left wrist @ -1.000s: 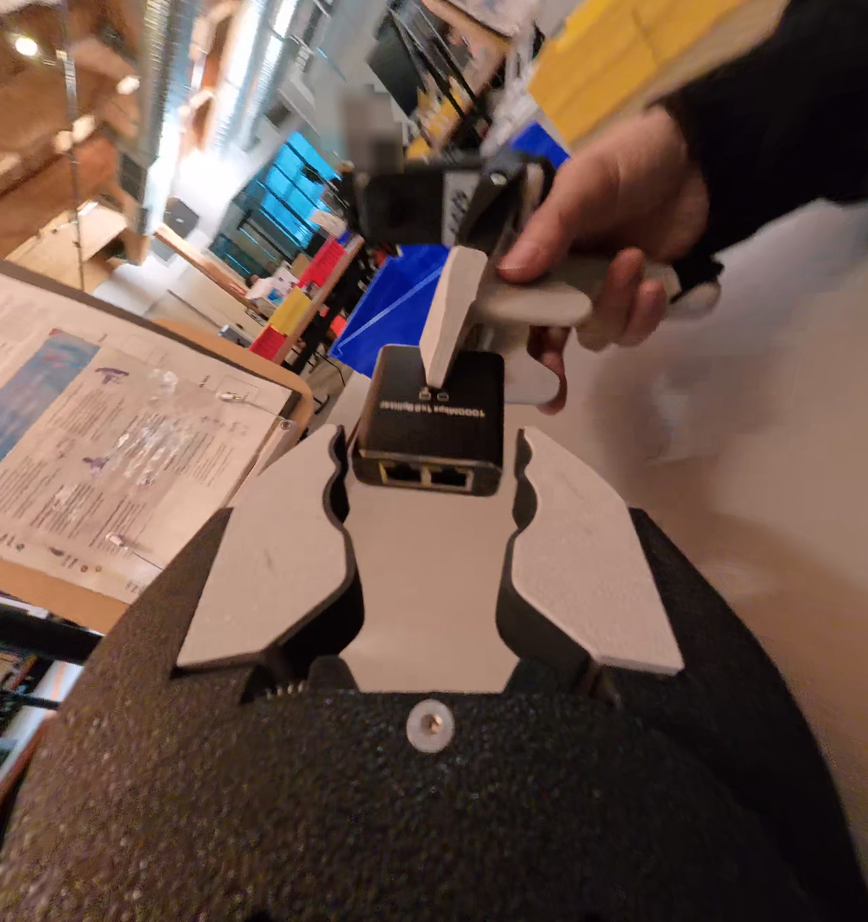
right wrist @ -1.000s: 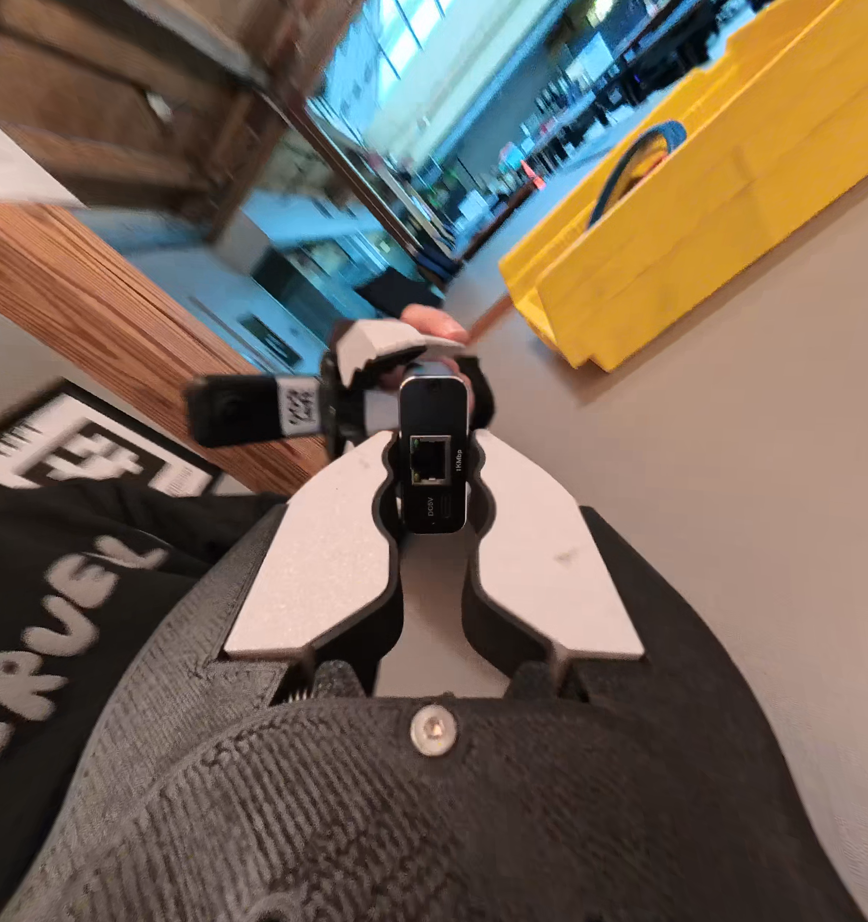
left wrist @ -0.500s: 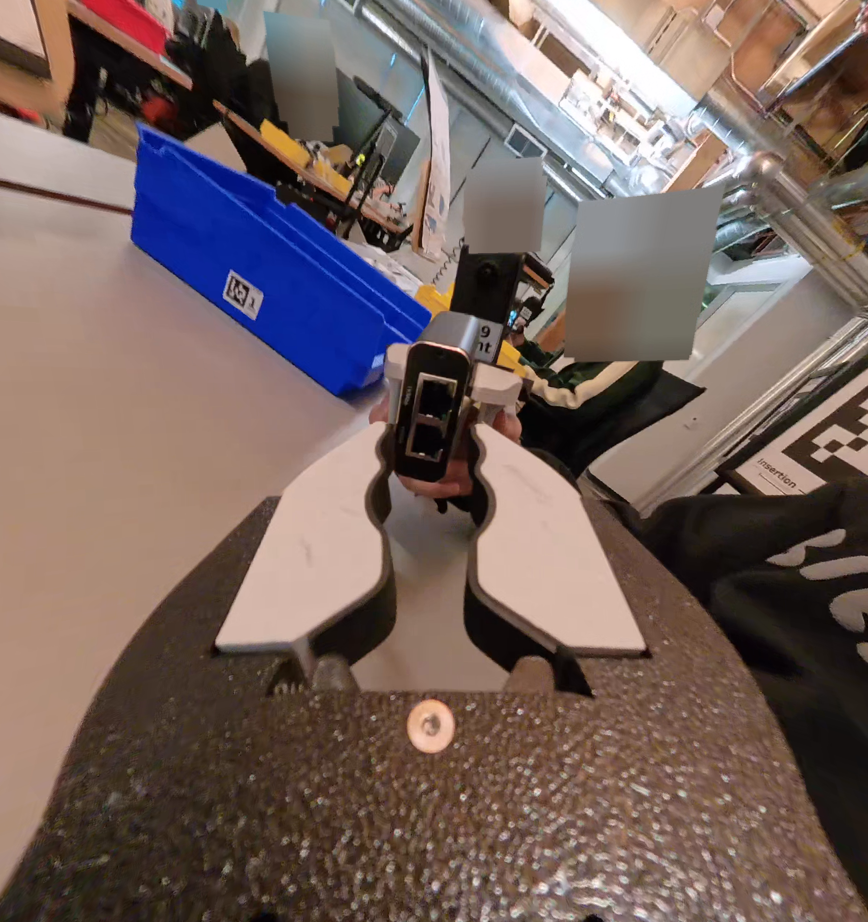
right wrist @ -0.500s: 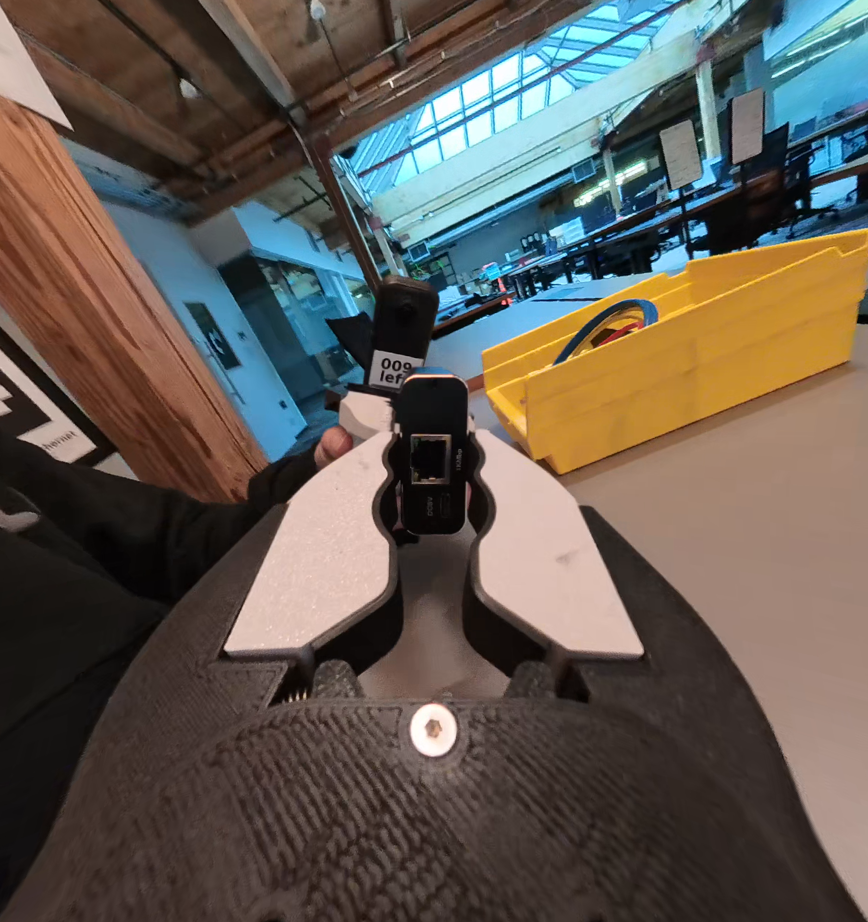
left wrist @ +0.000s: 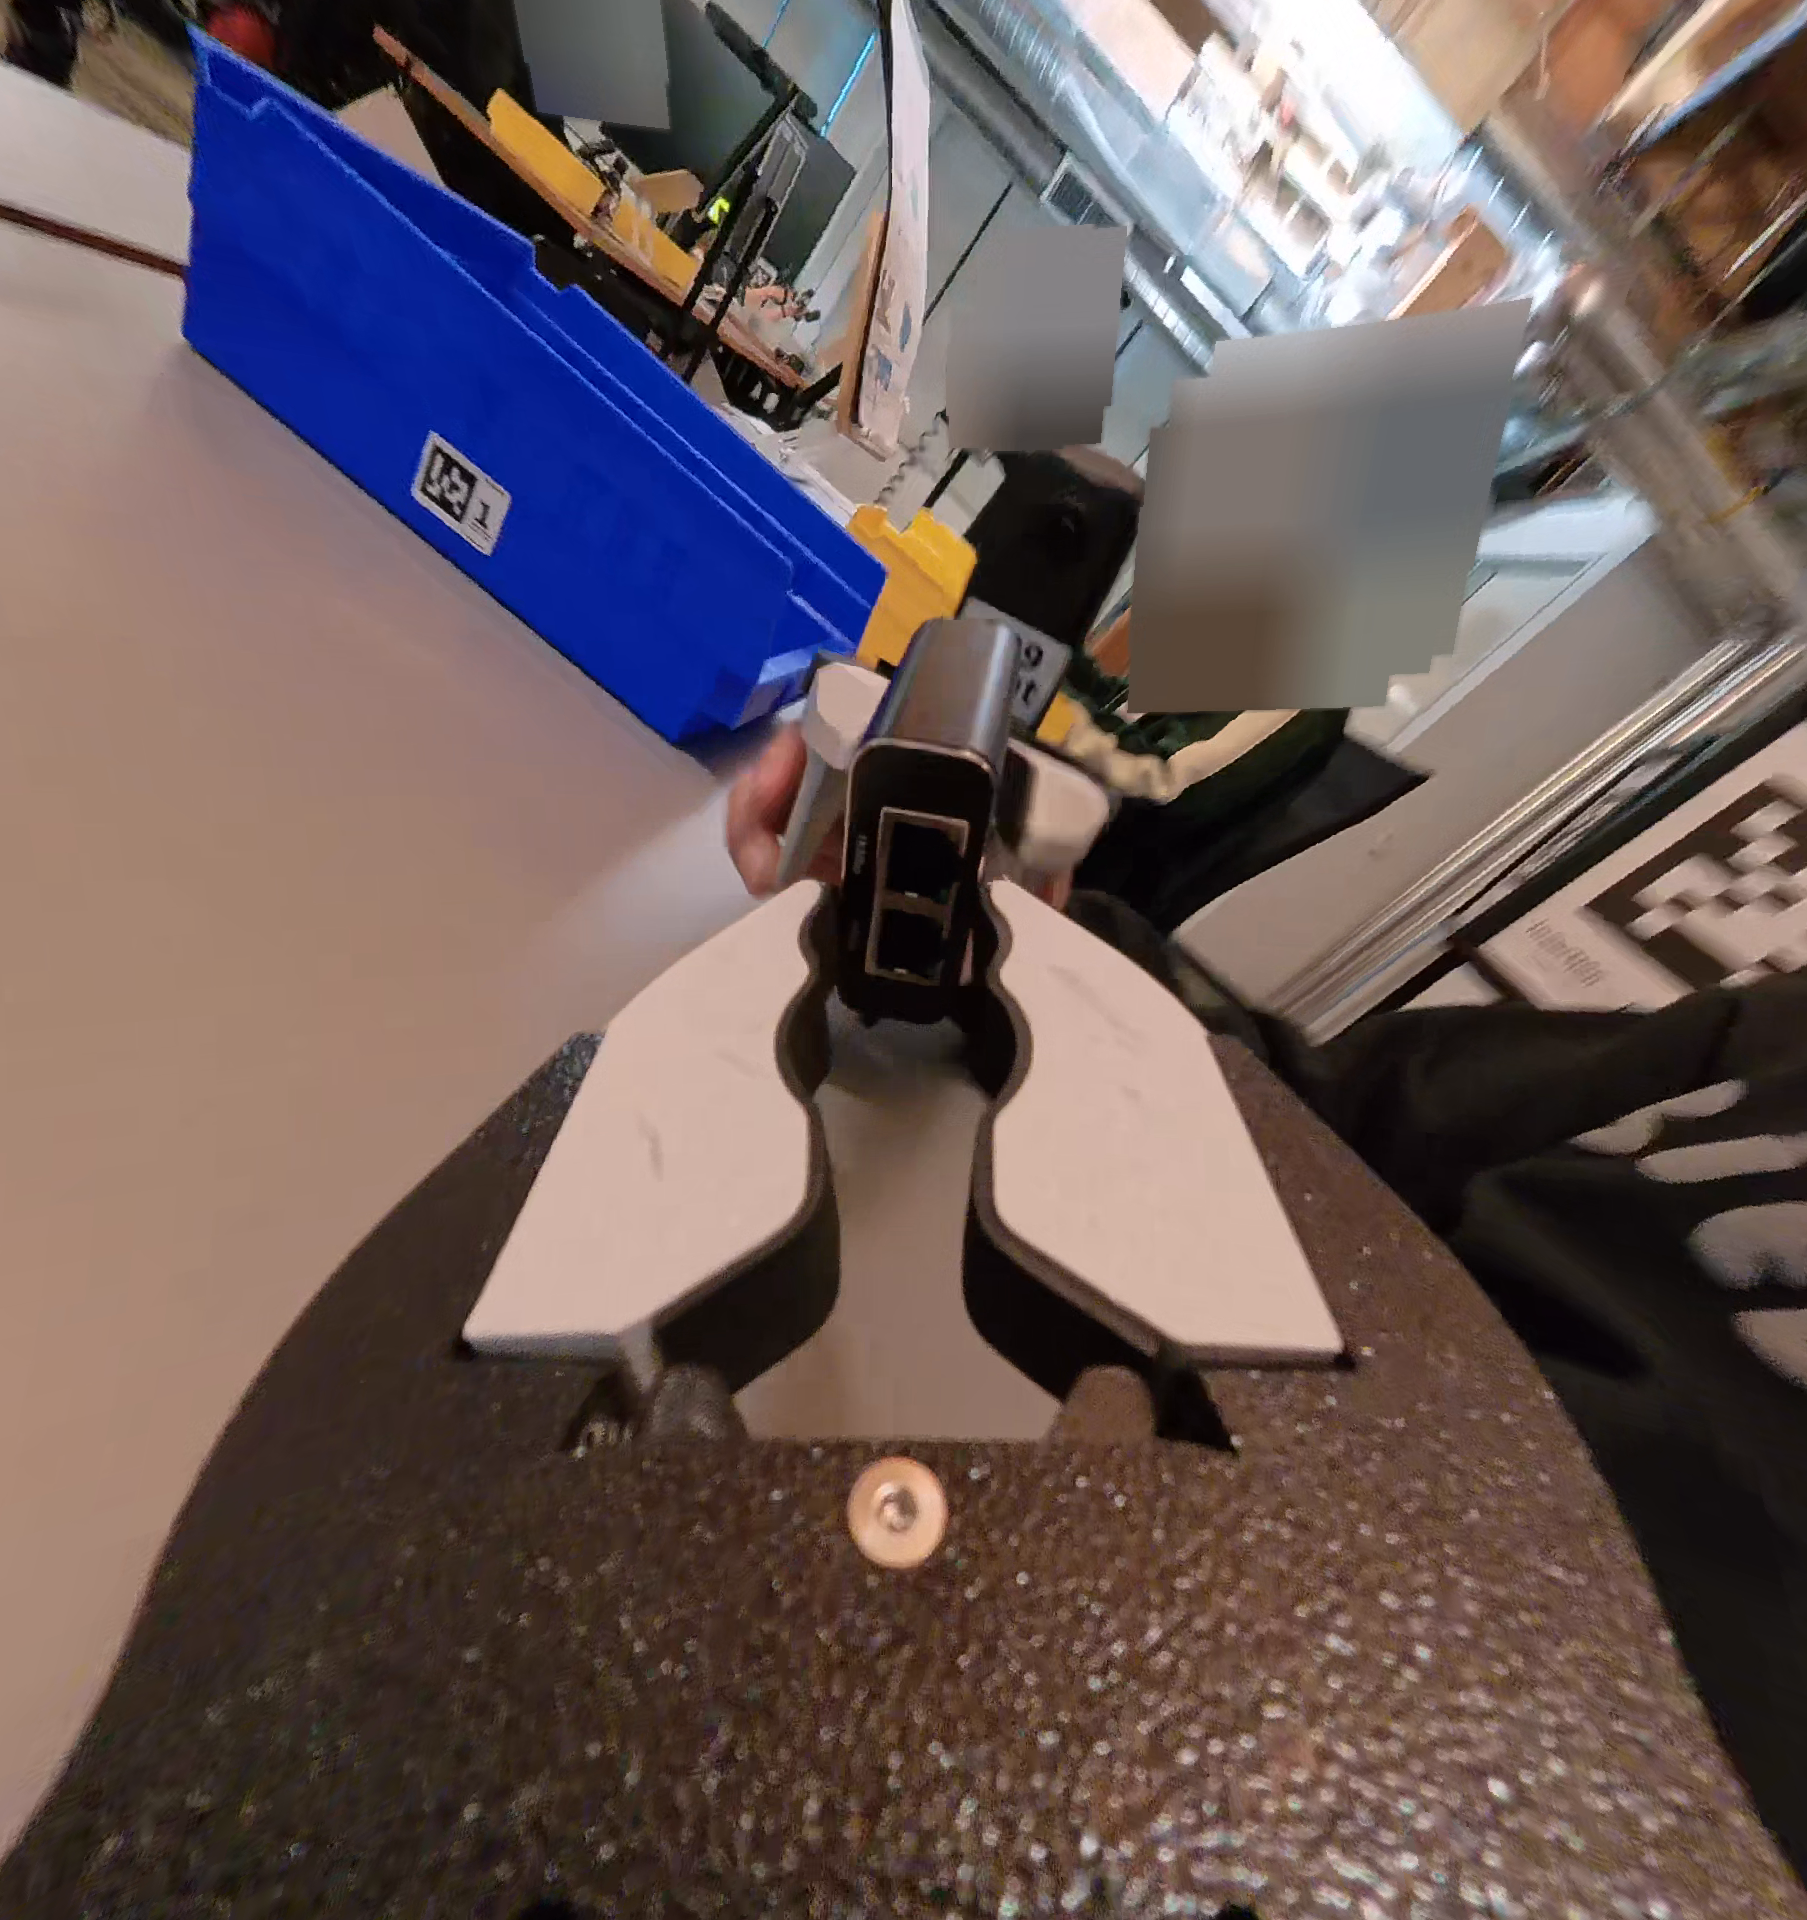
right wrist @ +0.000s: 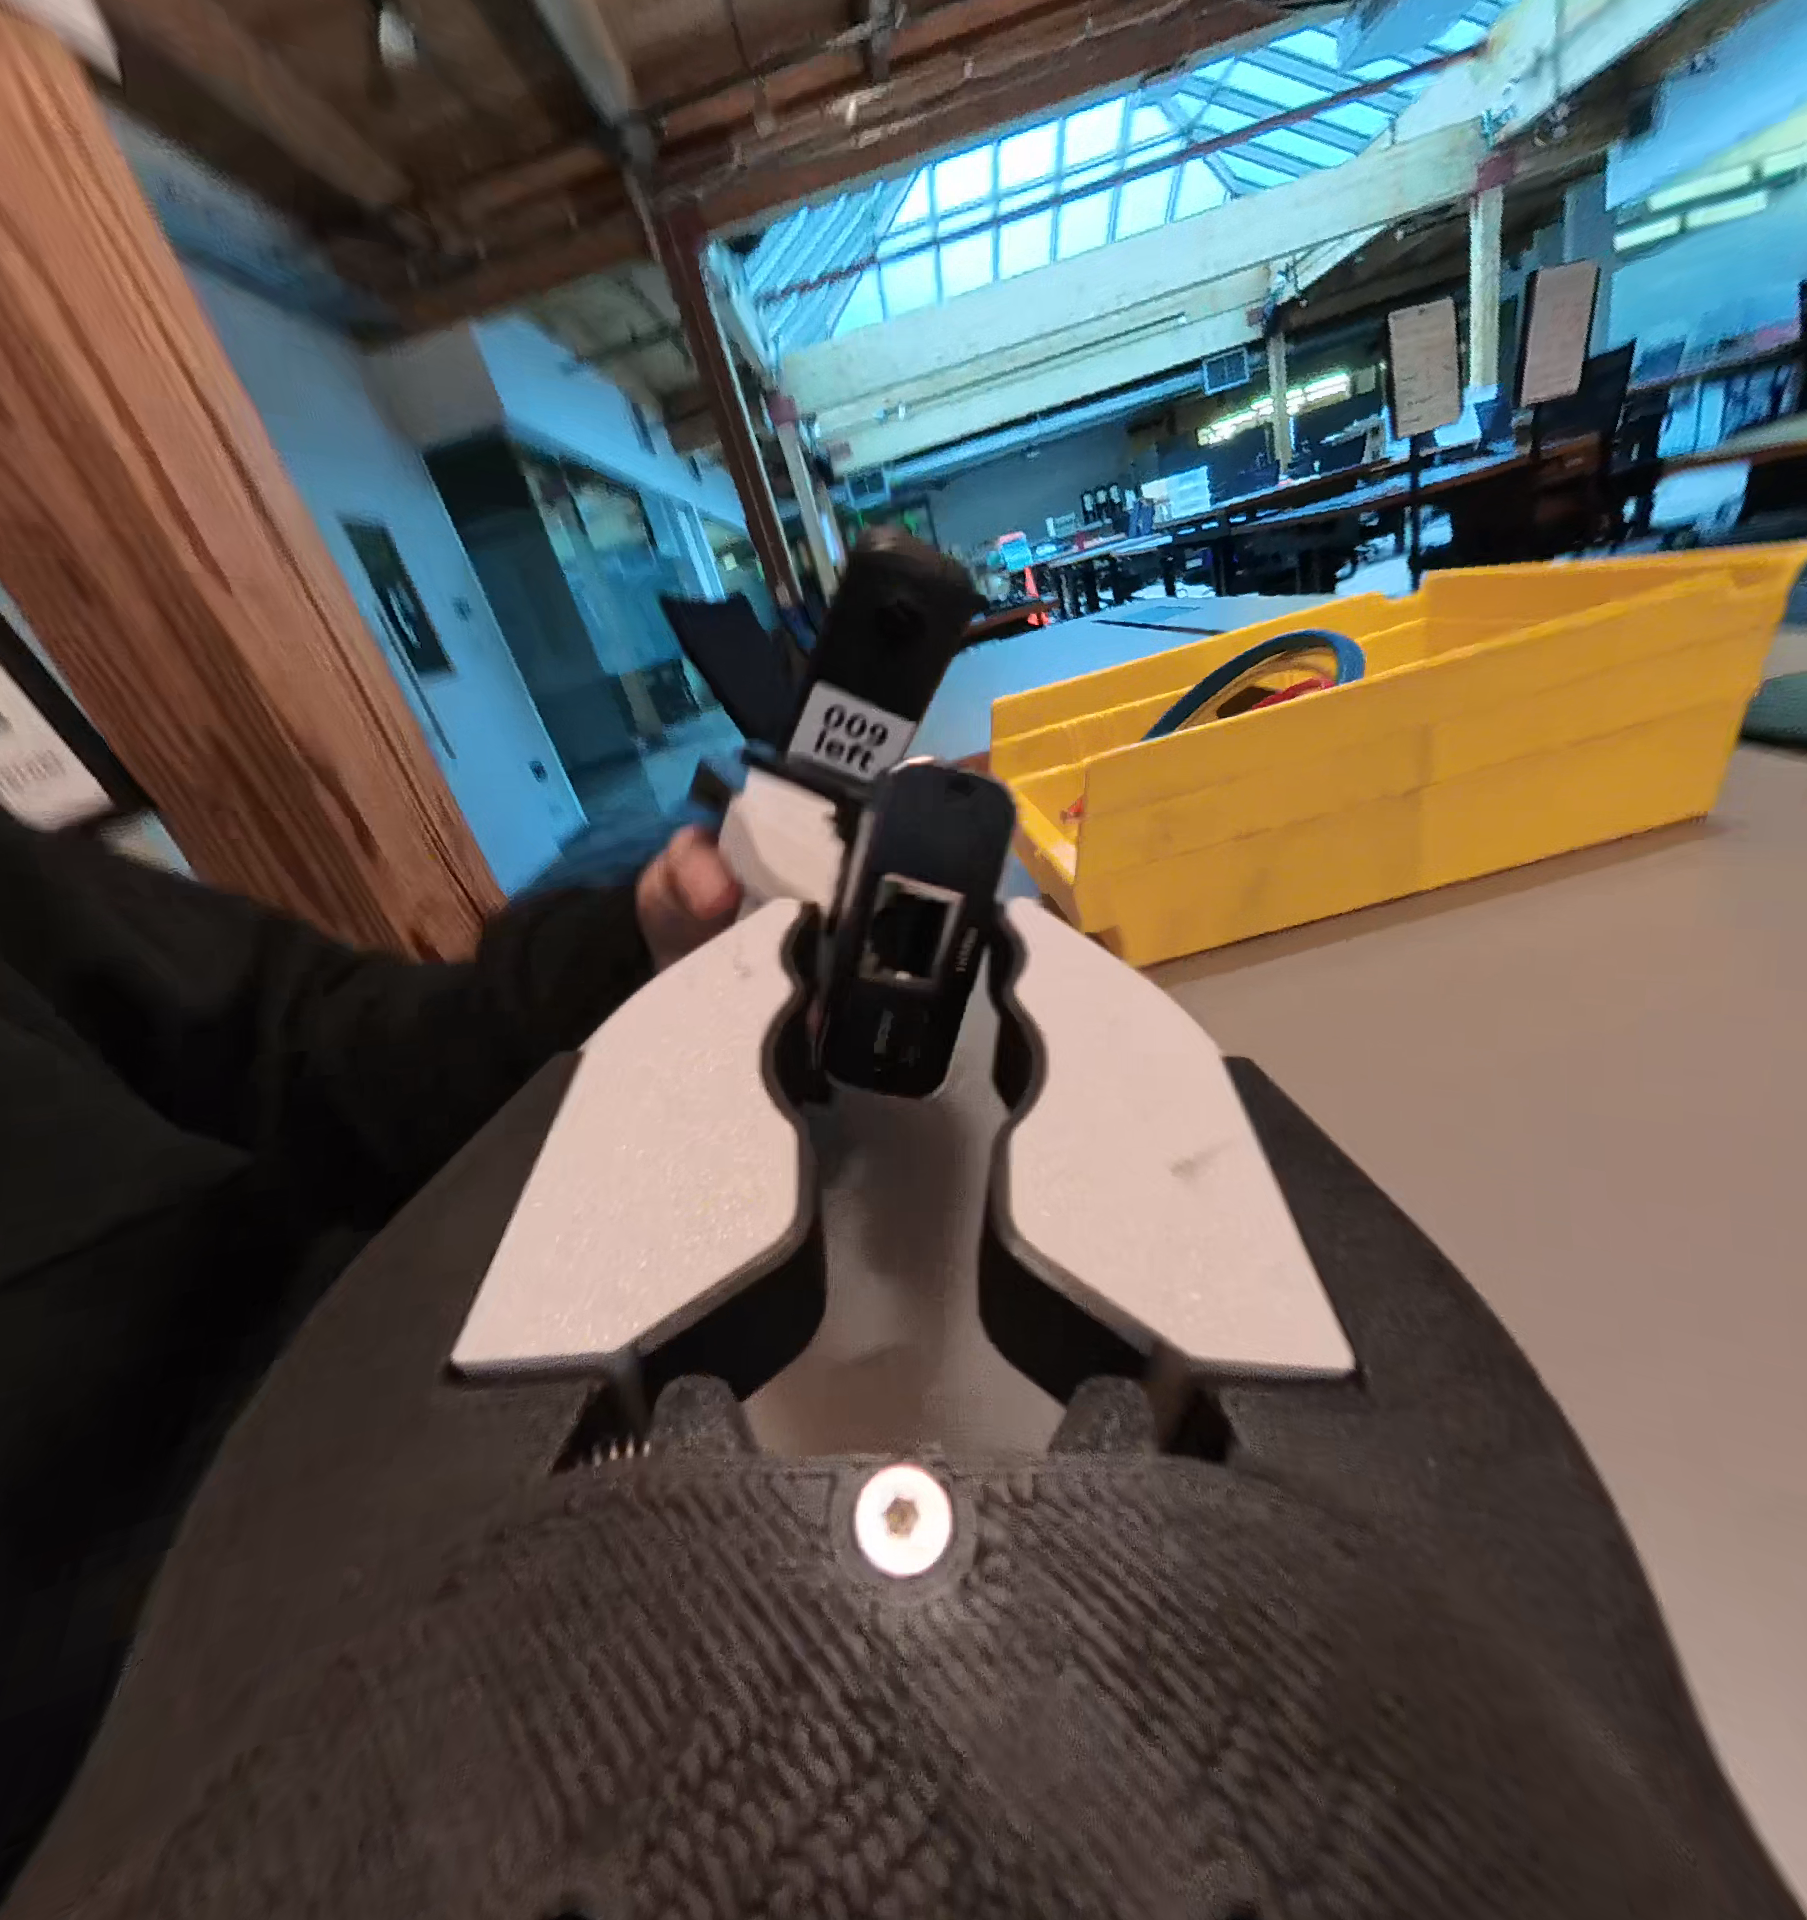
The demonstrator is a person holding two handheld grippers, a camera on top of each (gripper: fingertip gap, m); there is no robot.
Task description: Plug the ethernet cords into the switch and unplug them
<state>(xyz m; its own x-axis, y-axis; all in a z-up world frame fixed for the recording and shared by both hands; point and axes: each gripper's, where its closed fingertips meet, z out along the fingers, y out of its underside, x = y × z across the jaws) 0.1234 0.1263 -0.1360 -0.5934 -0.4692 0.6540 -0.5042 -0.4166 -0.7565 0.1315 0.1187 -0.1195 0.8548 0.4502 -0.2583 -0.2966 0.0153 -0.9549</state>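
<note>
The small black switch (left wrist: 914,904) is held above the grey table (left wrist: 255,935). My left gripper (left wrist: 904,935) is shut on its near end, where two empty ports face the camera. In the right wrist view the switch (right wrist: 904,935) shows its single-port end, also empty, and sits tilted between the fingers. My right gripper (right wrist: 894,935) stands around that end with its jaws slightly parted and a thin gap on the left. Each view shows the other gripper's white fingers (left wrist: 837,717) (right wrist: 774,852) behind the switch. No cord is plugged in.
A blue bin (left wrist: 483,436) stands on the table to the left in the left wrist view. A yellow bin (right wrist: 1398,748) with coiled cables stands at the right in the right wrist view. A wooden post (right wrist: 151,520) and my dark sleeve (right wrist: 255,1039) are on the left.
One second ago my left gripper was open in front of the switch; it has closed on the two-port end. My right gripper's jaws have since loosened and the switch has tilted between them.
</note>
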